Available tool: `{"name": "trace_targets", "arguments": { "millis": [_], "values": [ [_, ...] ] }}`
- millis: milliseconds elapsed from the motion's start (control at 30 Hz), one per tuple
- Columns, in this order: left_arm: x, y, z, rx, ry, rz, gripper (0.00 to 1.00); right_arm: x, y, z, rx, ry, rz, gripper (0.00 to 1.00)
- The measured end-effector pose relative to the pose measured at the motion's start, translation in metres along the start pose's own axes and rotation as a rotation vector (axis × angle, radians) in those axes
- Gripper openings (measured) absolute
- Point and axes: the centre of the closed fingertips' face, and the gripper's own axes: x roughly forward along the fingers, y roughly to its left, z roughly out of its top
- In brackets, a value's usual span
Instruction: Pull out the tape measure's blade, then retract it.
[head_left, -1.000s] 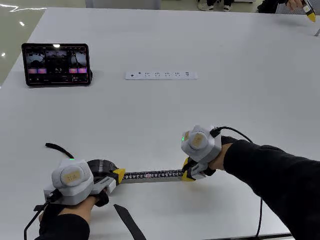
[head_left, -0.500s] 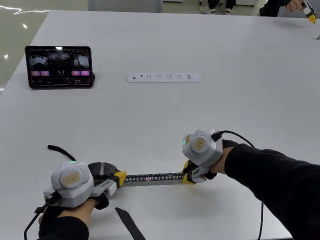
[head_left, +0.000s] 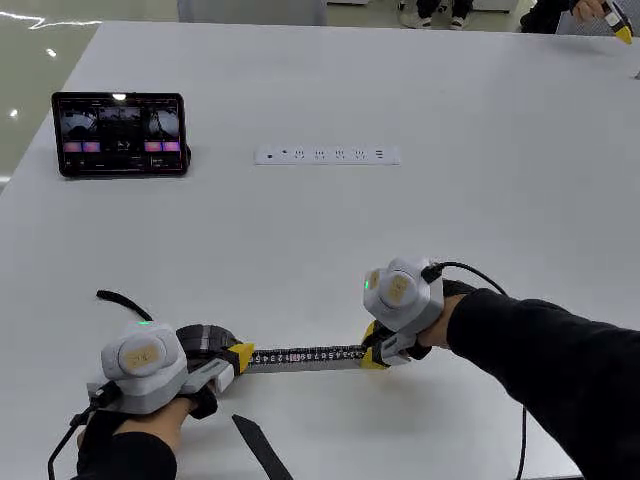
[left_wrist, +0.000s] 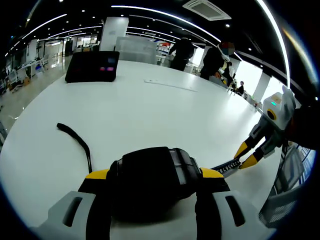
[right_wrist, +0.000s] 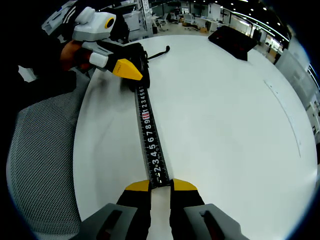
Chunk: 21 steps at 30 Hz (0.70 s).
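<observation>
The left gripper (left_wrist: 155, 175) has its jaws clamped on the black case (head_left: 205, 340), which rests on the table (head_left: 400, 230) near the front edge. The right gripper (right_wrist: 161, 186) pinches the tip of the blade (right_wrist: 150, 140). The blade lies flat on the table, stretched between the two grippers.

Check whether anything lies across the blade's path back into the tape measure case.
Nothing visible does. The blade runs straight over bare table from the right gripper, shut on its tip, to the case clamped in the left gripper. The black strap behind the case and the dark strip nearer the person lie off that line.
</observation>
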Motion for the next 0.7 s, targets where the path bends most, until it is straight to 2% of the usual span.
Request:
{"name": "trace_targets", "arguments": {
  "millis": [700],
  "values": [
    [-0.0002,0.0004,-0.0001,-0.004,0.004,-0.003,0.63,0.0026,0.0016,0.0051,0.006,-0.007,0.004,0.09]
  ]
}}
